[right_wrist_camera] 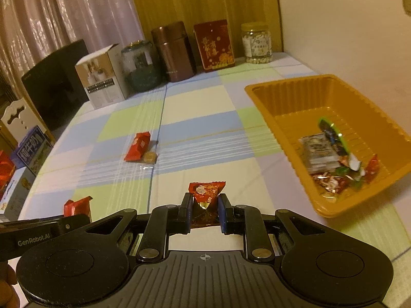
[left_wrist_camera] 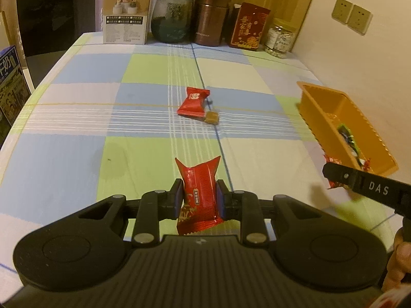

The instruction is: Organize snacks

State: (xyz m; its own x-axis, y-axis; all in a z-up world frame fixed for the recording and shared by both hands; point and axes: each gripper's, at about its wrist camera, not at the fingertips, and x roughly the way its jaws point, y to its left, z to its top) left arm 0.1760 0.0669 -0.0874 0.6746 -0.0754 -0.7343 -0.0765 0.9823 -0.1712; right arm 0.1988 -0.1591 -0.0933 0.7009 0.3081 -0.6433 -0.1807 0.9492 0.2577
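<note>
My left gripper is shut on a long red snack packet, held above the checked tablecloth. My right gripper is shut on a dark red patterned candy packet. The orange plastic tray stands to the right and holds several wrapped snacks; it also shows in the left wrist view. A red packet and a small gold-brown candy lie together mid-table; both show in the right wrist view, the packet and the candy. The right gripper's finger reaches in from the right.
At the table's back stand a white box, a dark glass jar, a brown canister, a red tin and a clear jar. A blue milk carton stands beyond the left edge. The wall is on the right.
</note>
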